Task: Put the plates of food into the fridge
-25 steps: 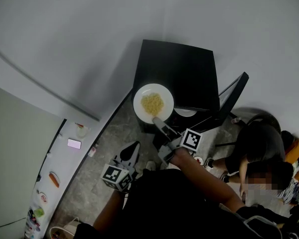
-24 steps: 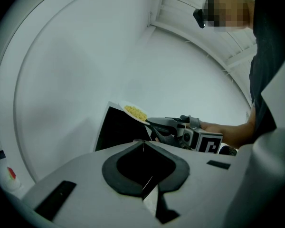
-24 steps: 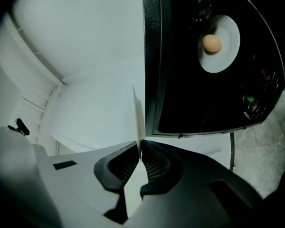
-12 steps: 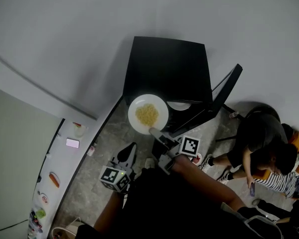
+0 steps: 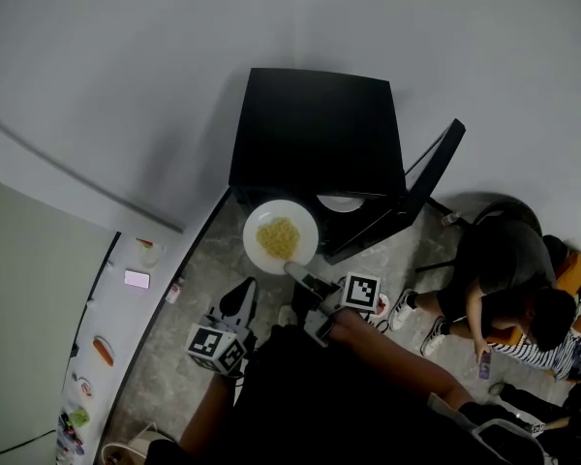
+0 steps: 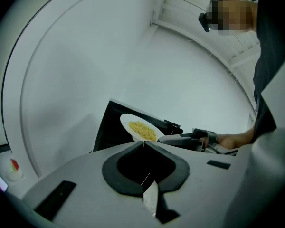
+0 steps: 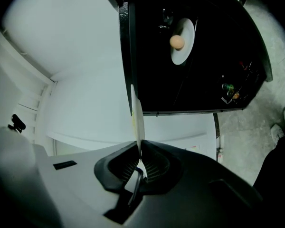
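White china heaped with yellow food: the plate sat pinched by its near rim in our right gripper. The jaws were closed almost fully on that thin edge, and the dish reached forward from the tips. Our left gripper hung lower and to the left of it, jaws together on nothing.

Ahead of the right tips stood the black fridge, its door swung open to the right. Inside, beyond the carried plate, a second plate with a round, bun-like thing on it lay on a shelf.

We judged this the carrying step, with the plate short of the opening. Next we would need to keep it level, clear the door edge, slide it onto free shelf beside the other plate, then let go.
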